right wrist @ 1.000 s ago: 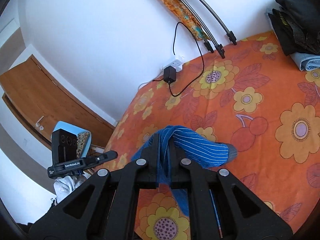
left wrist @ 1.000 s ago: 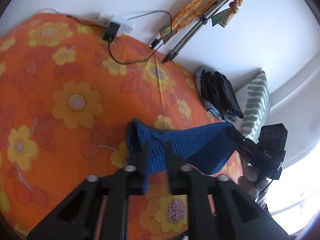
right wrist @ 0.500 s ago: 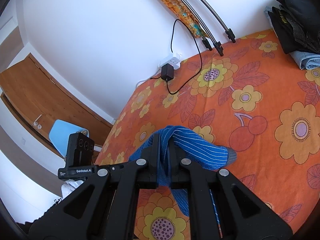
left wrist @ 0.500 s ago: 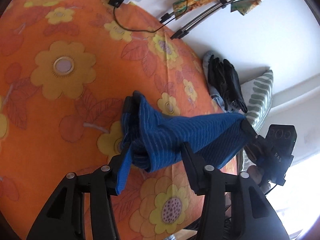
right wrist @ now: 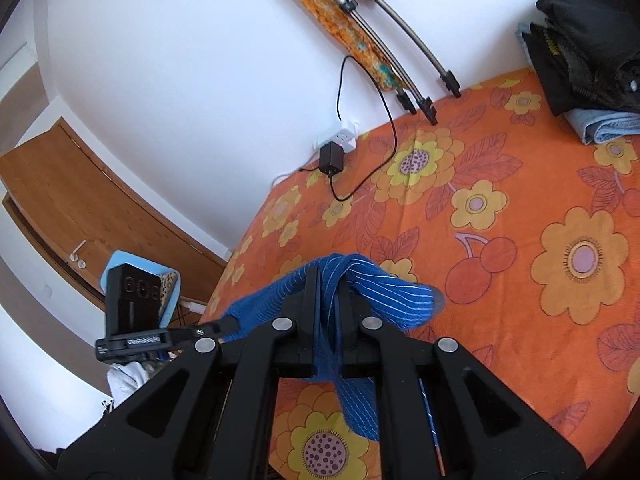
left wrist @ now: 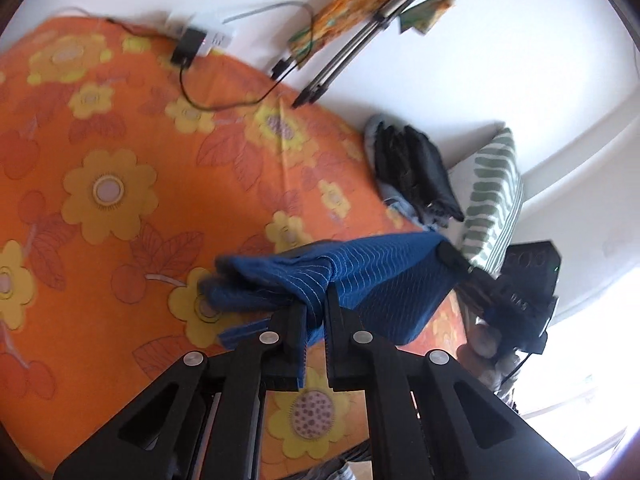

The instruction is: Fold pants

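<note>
Both grippers pinch the blue pants point(left wrist: 384, 280): left gripper point(left wrist: 316, 312), right gripper point(right wrist: 329, 300), probably stretching it taut to fold.

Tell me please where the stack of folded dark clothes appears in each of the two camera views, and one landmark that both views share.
Left wrist view: the stack of folded dark clothes lies right of centre, at the far edge of the orange flowered bedspread, beside a green-patterned pillow.
Right wrist view: the stack sits in the top right corner, near the wall.
Shared landmark: the black power adapter by the wall.
</note>
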The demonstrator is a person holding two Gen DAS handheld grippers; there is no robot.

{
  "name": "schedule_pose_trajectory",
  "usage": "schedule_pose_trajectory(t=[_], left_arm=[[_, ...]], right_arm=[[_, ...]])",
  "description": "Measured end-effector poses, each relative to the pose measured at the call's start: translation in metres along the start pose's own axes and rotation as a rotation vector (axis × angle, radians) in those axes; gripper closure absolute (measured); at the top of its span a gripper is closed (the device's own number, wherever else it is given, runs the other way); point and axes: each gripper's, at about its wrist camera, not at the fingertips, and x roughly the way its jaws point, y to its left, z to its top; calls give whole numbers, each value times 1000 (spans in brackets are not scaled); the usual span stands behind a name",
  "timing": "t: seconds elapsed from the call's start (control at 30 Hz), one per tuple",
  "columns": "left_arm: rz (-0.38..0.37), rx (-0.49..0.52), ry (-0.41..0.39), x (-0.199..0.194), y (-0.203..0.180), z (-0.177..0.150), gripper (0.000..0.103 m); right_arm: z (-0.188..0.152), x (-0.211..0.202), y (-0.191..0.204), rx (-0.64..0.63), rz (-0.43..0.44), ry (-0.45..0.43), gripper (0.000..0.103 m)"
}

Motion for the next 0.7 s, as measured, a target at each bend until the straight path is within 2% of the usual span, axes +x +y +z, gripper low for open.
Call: schedule_pose_trajectory(t=[0.13, 0.27, 0.47, 0.6, 0.7], left_arm=[[-26, 1, -7, -18, -15, -15, 97], [-18, -5, 37, -29, -26, -39, 97], [-18, -32, 110, -31, -35, -67, 98], [-18, -79, 162, -11, -25, -67, 97], [-19, -125, 172, 10, -12, -51, 98]], right_arm=[[-9, -23, 14, -28, 13, -23, 97], [-29, -52, 29, -62, 21, -42, 97], [-74, -89, 27, -9, 30, -17, 97], [-82, -85, 7, 58, 1, 27, 97], [-76, -67, -15, 131, -17, 63, 97]])
